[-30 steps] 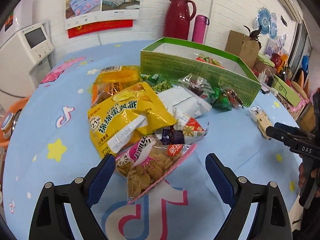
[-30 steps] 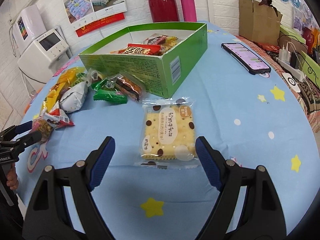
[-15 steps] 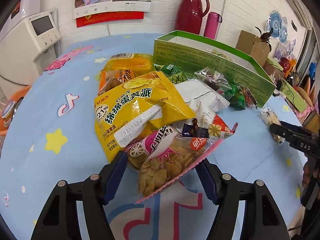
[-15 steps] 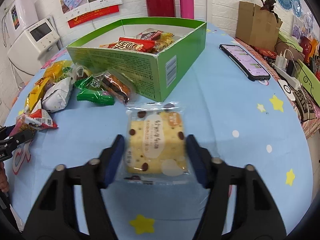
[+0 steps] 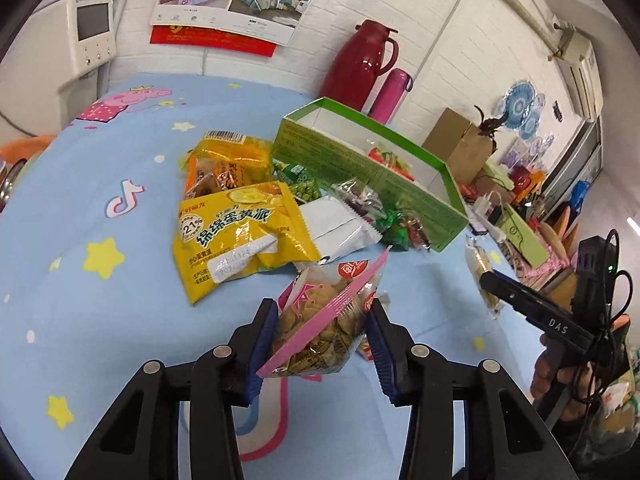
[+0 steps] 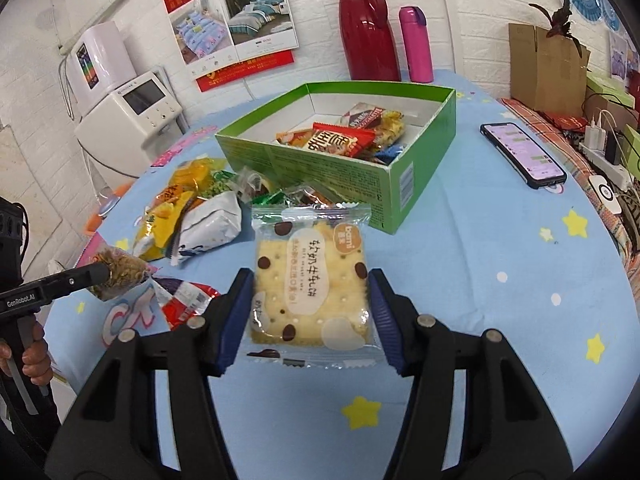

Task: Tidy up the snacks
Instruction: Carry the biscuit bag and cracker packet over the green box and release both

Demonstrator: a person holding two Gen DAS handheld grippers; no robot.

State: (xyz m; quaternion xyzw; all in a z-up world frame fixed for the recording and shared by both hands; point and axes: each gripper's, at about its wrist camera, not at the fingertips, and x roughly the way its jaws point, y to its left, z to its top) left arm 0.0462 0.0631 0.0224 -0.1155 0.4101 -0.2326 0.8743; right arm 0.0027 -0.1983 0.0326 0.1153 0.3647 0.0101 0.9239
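My left gripper point(image 5: 322, 338) is shut on a pink-edged clear bag of golden chips point(image 5: 320, 328), held tilted above the blue tablecloth. My right gripper point(image 6: 310, 320) is shut on a clear-wrapped cracker pack point(image 6: 310, 280) with brown dots, lifted off the table. The green snack box point(image 6: 394, 184) stands open beyond it, holding several packets. A pile of loose snacks lies left of the box: a big yellow bag point(image 5: 240, 236), a white pouch point(image 5: 336, 228), an orange pack point(image 5: 228, 164). The right gripper with its pack also shows in the left wrist view point(image 5: 486, 280).
A black phone point(image 6: 522, 154) lies on the table right of the box. A red jug point(image 6: 366, 28) and pink flask point(image 6: 416, 44) stand behind it. A red packet point(image 6: 186, 306) lies near the left gripper. A cardboard box point(image 6: 546, 66) and chargers crowd the far right.
Both grippers have shut and lifted: the left one took hold of the chip bag, the right one closed on the cracker pack and raised it off the cloth.
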